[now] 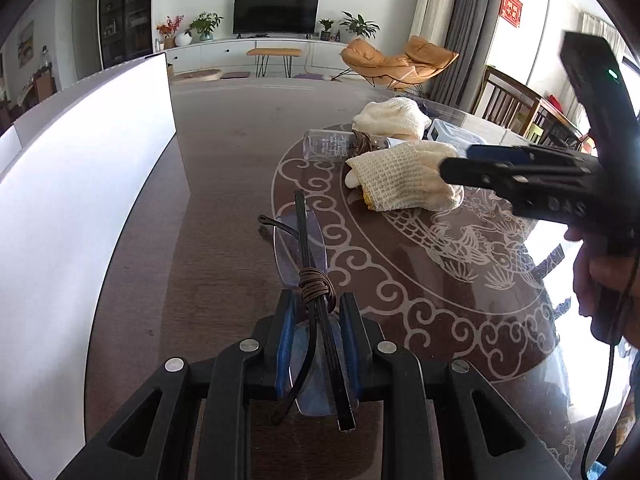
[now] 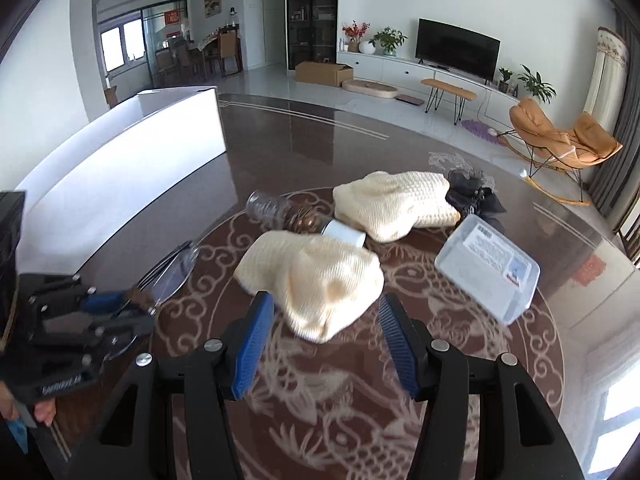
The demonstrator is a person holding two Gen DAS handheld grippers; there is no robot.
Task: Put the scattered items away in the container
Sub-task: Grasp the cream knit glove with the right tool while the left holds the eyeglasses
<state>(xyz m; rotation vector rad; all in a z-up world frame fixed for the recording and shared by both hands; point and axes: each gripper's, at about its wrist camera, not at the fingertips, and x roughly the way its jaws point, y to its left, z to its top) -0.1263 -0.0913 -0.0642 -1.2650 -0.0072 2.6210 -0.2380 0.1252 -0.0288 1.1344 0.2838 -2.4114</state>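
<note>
The glasses (image 1: 304, 264) are held tight in the left gripper (image 1: 316, 344). The right gripper (image 2: 324, 340) is wide open; it should be lowered squarely over the near glove (image 2: 312, 276) before being shut.

No lettering can be read with any confidence.
The clear bottle (image 1: 330, 145) carries white print, the plastic box (image 2: 489, 264) a paper label, and the red wall hanging (image 1: 512, 6) gold characters, all too small or blurred to make out.

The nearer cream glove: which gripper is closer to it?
Right. The right gripper hangs open just short of the cream glove; the left gripper, shut on the glasses, sits farther off.
</note>
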